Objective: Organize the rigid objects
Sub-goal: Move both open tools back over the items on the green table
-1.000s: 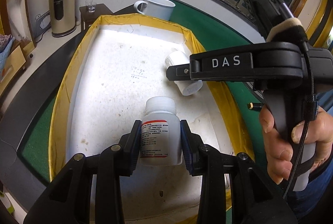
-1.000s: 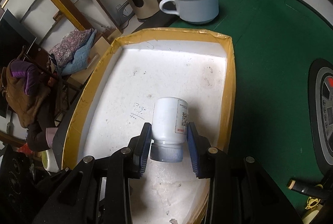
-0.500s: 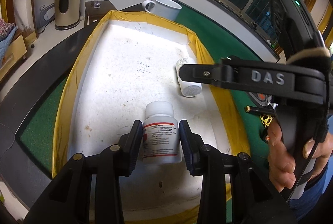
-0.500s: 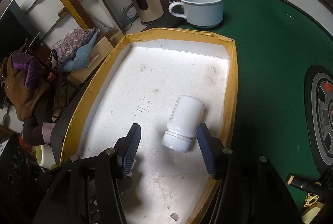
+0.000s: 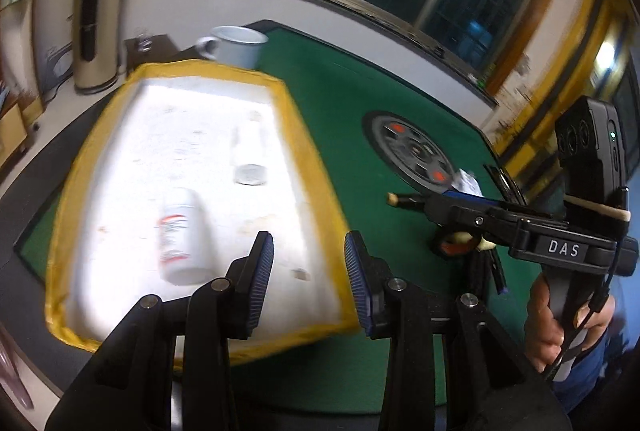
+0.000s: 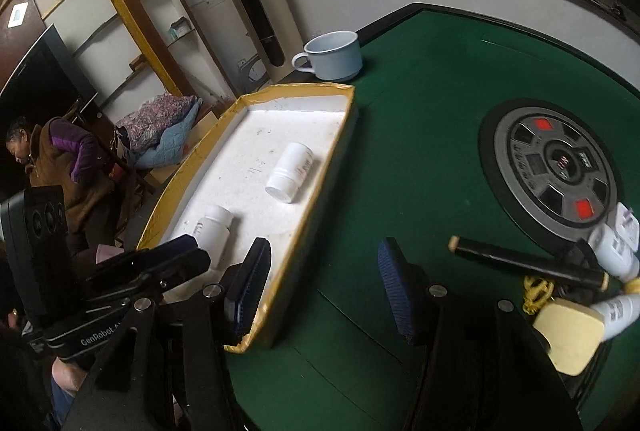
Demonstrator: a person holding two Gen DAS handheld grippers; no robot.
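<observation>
Both white pill bottles now lie in the yellow-rimmed foam tray point(image 6: 347, 119), which reads as the collection bin for this task. The bottle with the red-banded label point(image 5: 180, 235) lies on its side in the tray's near half; the second bottle point(image 6: 290, 171) lies on its side further in, close to the tray's right wall, cap towards you. They are apart, not touching.

Your left gripper point(image 5: 308, 263) is spread with nothing between the pads point(image 5: 262, 269); the labelled bottle lies clear of it to the left. Your right gripper point(image 6: 324, 283) is also spread and empty, its jaws having just been opening, and it hangs over the tray's right rim and the green felt table point(image 6: 420, 103).

Judgement: both placements are done, and both grippers point towards the right side of the table because the remaining stock is there. The right wrist view shows a loose cluster at the far right: two more white bottles point(image 6: 614, 255), a black rod point(image 6: 524, 263) and a cream block point(image 6: 570, 335), crowded and partly overlapping beside the round grey hub point(image 6: 552, 167).

The blue-grey mug point(image 6: 334, 55) stands upright beyond the tray's far end, outside it.

Caution: the left wrist view is blurred; fine label detail cannot be read.
</observation>
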